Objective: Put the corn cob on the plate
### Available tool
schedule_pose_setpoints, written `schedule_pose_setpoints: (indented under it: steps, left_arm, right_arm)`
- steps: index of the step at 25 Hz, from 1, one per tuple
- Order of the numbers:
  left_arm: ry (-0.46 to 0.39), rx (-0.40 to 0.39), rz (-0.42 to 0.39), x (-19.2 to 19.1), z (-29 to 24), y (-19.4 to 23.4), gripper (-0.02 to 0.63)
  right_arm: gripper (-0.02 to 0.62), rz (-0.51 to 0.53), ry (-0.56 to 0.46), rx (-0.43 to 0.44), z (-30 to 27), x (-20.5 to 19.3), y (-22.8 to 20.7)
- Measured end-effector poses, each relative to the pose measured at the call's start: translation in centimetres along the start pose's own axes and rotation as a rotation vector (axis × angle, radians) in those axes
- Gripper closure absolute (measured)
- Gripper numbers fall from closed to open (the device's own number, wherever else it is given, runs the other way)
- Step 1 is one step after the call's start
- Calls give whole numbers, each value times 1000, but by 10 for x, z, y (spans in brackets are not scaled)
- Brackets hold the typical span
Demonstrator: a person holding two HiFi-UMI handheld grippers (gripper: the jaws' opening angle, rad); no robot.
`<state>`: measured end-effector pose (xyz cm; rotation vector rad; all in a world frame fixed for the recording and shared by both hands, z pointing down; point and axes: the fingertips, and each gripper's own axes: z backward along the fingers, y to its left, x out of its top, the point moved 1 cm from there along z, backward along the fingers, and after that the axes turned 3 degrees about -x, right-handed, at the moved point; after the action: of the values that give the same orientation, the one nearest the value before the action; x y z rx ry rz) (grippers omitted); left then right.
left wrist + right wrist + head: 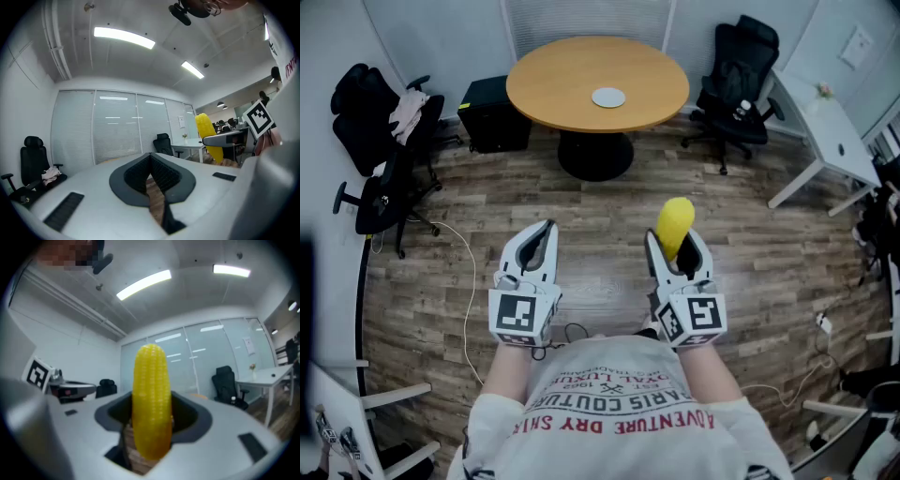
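- My right gripper has its jaws spread wide and clamped on the corn cob. The cob stands upright between them, its top poking above the jaws.
- My left gripper carries nothing, and its jaws are pressed together at the tips.
- Both grippers are level above the wooden floor, side by side.
- The plate lies on the round worktop ahead, well apart from the cob.

Right gripper hides part of corn cob
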<state>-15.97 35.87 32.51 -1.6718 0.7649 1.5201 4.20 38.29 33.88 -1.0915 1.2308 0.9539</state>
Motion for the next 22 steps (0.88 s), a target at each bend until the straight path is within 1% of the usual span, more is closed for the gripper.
schedule_pose_setpoints:
  steps: [6, 10, 16, 19, 22]
  left_arm:
    - [1, -21, -7, -5, 1, 1, 573]
    - [-1, -5, 10, -9, 3, 9, 574]
    - [5, 2, 38, -16, -4, 9, 573]
    - [15, 14, 48, -22, -13, 9, 574]
    - [18, 34, 50, -23, -28, 11, 574]
  right_arm:
    - [333, -9, -9, -14, -6, -5, 3]
    - [333, -24, -9, -18, -8, -7, 5]
    - [333, -52, -6, -2, -14, -7, 0]
    - [333, -42, 2, -5, -22, -12, -9]
    - [333, -29, 5, 10, -37, -15, -21]
